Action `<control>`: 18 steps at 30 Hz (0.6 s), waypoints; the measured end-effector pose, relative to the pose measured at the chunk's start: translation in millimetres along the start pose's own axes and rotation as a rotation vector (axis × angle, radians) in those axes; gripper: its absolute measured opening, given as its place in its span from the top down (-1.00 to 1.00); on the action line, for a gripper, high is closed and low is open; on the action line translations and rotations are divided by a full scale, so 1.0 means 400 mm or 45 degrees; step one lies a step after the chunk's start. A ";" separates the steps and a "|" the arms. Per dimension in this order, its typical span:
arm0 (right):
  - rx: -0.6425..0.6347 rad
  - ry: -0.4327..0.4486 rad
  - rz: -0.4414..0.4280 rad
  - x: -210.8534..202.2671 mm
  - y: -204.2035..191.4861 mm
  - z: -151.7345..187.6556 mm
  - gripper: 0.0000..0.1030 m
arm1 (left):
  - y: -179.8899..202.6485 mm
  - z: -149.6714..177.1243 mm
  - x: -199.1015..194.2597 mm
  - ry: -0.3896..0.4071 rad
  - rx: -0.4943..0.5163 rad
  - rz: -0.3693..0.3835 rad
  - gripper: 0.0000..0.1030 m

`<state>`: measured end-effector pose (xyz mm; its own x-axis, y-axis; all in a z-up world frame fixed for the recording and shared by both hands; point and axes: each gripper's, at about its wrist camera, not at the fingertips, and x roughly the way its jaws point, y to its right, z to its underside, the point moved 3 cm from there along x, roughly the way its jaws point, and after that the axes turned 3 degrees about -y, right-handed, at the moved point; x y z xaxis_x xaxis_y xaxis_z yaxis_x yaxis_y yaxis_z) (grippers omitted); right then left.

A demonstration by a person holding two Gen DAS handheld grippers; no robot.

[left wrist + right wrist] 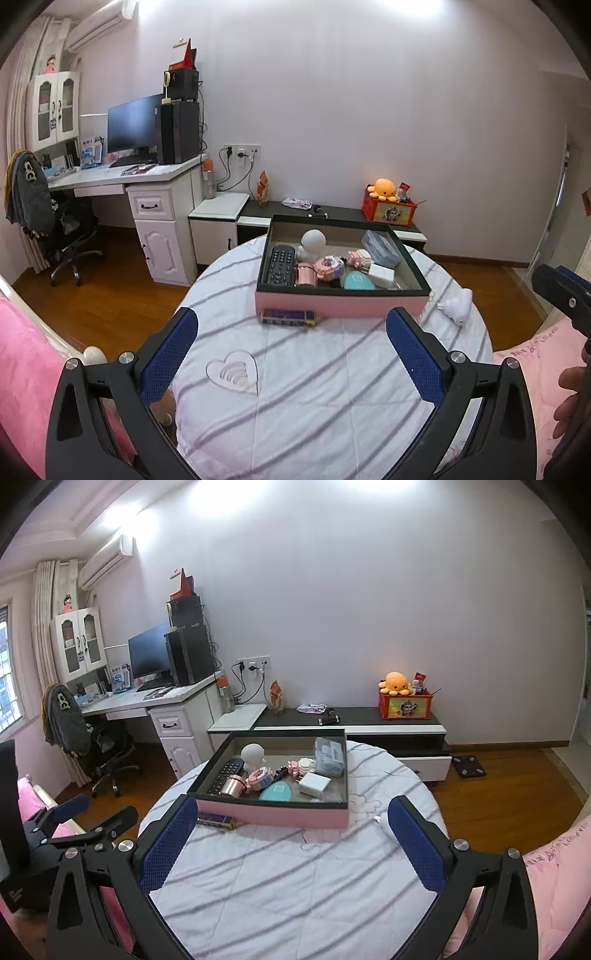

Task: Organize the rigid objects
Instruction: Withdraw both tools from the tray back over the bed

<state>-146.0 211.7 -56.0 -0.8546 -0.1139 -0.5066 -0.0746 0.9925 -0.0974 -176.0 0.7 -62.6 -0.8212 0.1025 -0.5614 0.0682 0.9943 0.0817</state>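
A pink box (332,304) with a dark rim stands on the round bed and holds a black remote (279,265), a white figure (312,243), a copper cup (306,275), a white charger (381,274) and other small items. A dark blue and gold case (288,317) lies on the cover against the box's front. A white plug-shaped object (458,302) lies to the box's right. My left gripper (291,332) is open and empty, short of the case. My right gripper (291,819) is open and empty, in front of the box (273,814); the case (216,819) lies near its left finger.
The bed cover (295,387) is white with grey stripes and a heart print. Pink bedding (22,369) lies on both sides. A white desk (122,177) with a monitor, an office chair (62,236) and a low dark cabinet (332,212) stand by the far wall.
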 end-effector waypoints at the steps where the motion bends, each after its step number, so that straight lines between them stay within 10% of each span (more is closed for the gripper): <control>1: 0.006 0.003 0.001 -0.010 0.005 0.006 -1.00 | 0.004 0.005 -0.004 -0.002 -0.004 -0.001 -1.00; 18: 0.061 -0.037 0.016 -0.017 0.052 0.057 -1.00 | 0.013 0.053 -0.015 -0.046 0.003 0.000 -1.00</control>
<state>-129.9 232.0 -74.3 -0.8398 -0.1032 -0.5329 -0.0386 0.9906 -0.1310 -158.4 6.0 -76.3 -0.8001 0.1031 -0.5910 0.0691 0.9944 0.0798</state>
